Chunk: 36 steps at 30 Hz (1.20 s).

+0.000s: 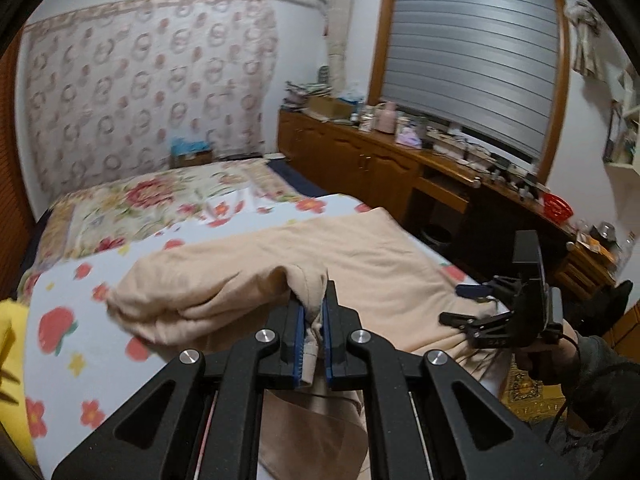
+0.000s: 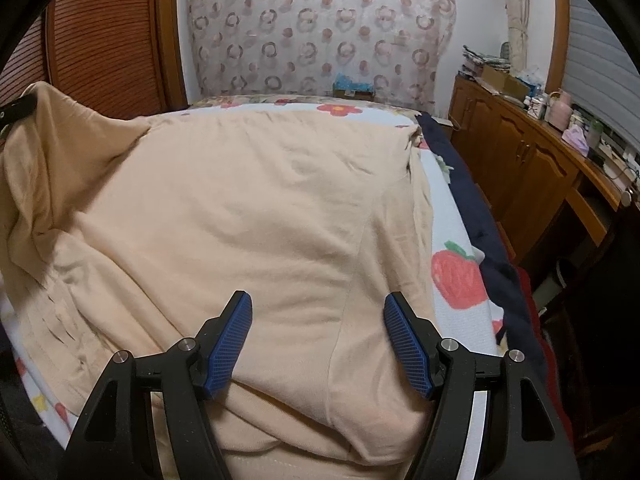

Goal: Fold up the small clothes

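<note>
Peach garment (image 1: 224,280), hem beyond frame

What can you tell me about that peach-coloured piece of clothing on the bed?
The peach garment looks like soft, plain knit cotton with visible seams. It lies spread and wrinkled over the flowered bedsheet. The left gripper is shut on a bunched fold and holds it above the bed, while the right gripper stands open over its near edge.

- No words, labels, brand names or numbers can be read in either view.
- Small pale marks show on the black body of the right hand-held gripper (image 1: 460,304) in the left wrist view, too blurred and small to make out as letters or digits.
</note>
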Tool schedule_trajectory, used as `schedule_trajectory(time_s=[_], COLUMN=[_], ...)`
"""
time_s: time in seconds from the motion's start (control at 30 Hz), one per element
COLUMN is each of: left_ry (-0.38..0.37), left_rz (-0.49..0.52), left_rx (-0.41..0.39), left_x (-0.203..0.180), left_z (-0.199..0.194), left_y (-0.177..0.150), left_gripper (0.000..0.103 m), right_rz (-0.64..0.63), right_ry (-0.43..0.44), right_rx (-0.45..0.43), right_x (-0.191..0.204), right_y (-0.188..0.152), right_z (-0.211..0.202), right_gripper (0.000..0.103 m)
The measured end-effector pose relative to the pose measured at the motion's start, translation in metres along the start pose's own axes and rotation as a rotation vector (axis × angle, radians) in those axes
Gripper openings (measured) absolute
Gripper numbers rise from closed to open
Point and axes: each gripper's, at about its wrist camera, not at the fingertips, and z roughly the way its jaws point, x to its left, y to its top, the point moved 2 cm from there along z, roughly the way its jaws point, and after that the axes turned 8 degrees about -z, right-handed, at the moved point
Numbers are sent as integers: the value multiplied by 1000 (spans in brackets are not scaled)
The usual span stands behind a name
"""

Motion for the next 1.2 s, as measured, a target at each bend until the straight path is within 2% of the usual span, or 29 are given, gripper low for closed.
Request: schedule_trajectory(time_s=[0.3, 0.43, 0.57, 0.8, 0.9, 0.97, 1.0, 1.03, 1.2], left_ry=[-105, -141, -144, -120, -56, -48, -49, -51, -1], left_rz=[89, 96, 115, 89, 73, 63, 57, 47, 33], left_rx=[-9, -5, 7, 49, 76, 86, 89, 91, 98], left_x=[-54, -69, -75, -68, -59, -52, -50, -46, -27], left_z=[2, 0, 6, 24, 32, 34, 34, 34, 34], left_y=[23, 25, 21, 15, 11, 6, 4, 2, -11], left_gripper=[8, 8, 8, 8, 18, 29, 40, 46, 47], right_rz=[45, 69, 72, 57, 51, 49, 48, 46, 45], right_ry=[-10, -1, 4, 20, 23, 26, 27, 28, 44], right_rx=[-55, -82, -99, -104, -108, -111, -112, -114, -113], right_x=[-19, -24, -23, -16, -14, -13, -14, -14, -13], right_y=[8, 8, 7, 7, 8, 10, 10, 10, 11], right_z=[-29, -38, -41, -33, -32, -32, -32, -32, -28], right_gripper=[71, 71, 71, 71, 71, 71, 71, 71, 71])
